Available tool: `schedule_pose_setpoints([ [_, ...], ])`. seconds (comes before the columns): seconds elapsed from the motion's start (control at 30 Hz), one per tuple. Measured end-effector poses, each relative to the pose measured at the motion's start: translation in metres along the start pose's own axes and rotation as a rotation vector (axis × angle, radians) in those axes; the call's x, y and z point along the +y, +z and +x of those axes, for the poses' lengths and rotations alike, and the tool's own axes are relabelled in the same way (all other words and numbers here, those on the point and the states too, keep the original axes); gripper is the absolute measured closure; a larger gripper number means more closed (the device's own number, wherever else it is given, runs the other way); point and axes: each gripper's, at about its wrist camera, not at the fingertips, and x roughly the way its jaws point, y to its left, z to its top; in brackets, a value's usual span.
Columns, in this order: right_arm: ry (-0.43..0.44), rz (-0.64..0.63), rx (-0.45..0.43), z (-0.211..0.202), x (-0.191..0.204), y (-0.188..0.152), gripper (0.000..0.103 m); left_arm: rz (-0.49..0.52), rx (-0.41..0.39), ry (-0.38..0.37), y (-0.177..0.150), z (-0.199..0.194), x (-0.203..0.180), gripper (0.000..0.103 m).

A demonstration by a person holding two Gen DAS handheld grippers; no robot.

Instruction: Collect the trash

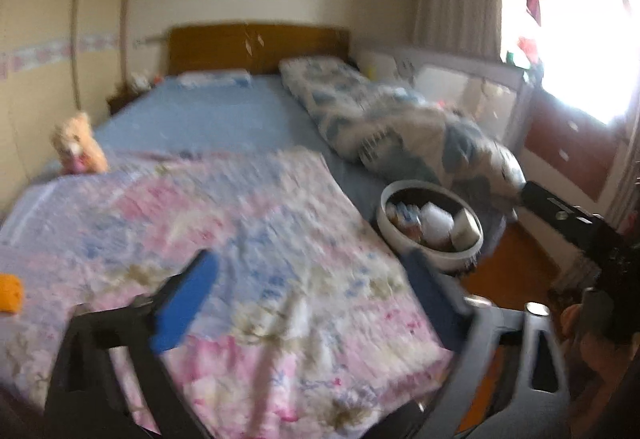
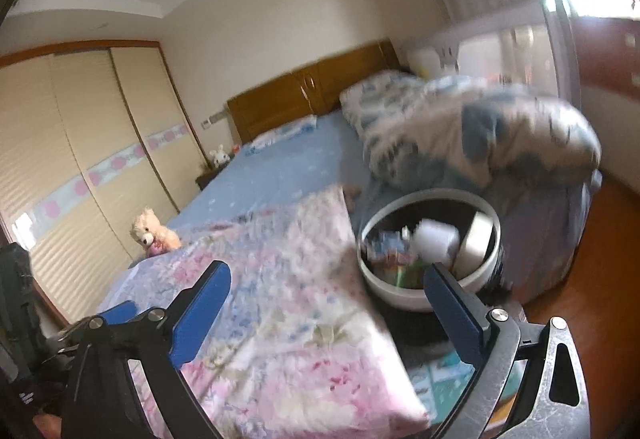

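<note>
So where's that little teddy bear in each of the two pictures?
Left wrist view: the teddy bear sits at the far left, at mid-height, on the bed's edge.
Right wrist view: the teddy bear sits left of centre, beside the wardrobe.
Shared landmark: the pink floral quilt just beside it.

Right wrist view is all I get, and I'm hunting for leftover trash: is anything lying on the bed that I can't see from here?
Observer: Yes. An orange item lies on the floral quilt, at the far left edge of the left wrist view. It is too blurred and cut off to identify.
Operator: Is the left gripper free to take it?
Observer: The left gripper hangs over the quilt with its jaws wide apart and nothing between them. The orange item is off to its left.
</note>
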Motion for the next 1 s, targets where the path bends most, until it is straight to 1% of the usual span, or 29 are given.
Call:
schedule_pose_setpoints([
  [0.03,-0.015,-0.027,-0.045,-0.009,0.007,0.005,0.000,-0.007,-0.039,0.029,0.000,-0.007,0.001,0.000],
  [0.07,-0.031,-0.052,-0.089,-0.017,0.012,0.006,0.000,-0.009,-0.079,0.058,0.000,-0.014,0.003,0.000],
  [0.13,-0.081,-0.117,-0.172,-0.028,0.022,0.005,0.000,-0.003,-0.106,0.096,-0.001,-0.018,0.005,0.000],
  [0.17,-0.098,-0.136,-0.186,-0.029,0.025,0.002,0.000,0.005,-0.116,0.114,-0.002,-0.019,0.006,0.000],
  [0.23,-0.113,-0.157,-0.182,-0.025,0.027,-0.004,0.000,0.017,-0.123,0.137,-0.005,-0.019,0.007,0.000],
  [0.33,-0.103,-0.150,-0.163,-0.014,0.025,-0.012,0.000,0.028,-0.124,0.181,-0.012,-0.015,0.010,0.000],
  [0.43,-0.112,-0.157,-0.151,-0.006,0.025,-0.020,0.000,0.030,-0.123,0.195,-0.017,-0.012,0.013,0.000],
  [0.6,-0.114,-0.158,-0.136,0.001,0.024,-0.028,0.000,0.021,-0.128,0.242,-0.022,-0.010,0.020,0.000],
  [0.7,-0.112,-0.157,-0.138,0.002,0.025,-0.030,0.000,0.017,-0.138,0.260,-0.024,-0.010,0.024,0.000],
  [1.0,-0.108,-0.165,-0.120,0.010,0.027,-0.035,0.000,0.032,-0.154,0.275,-0.026,-0.015,0.023,0.000],
])
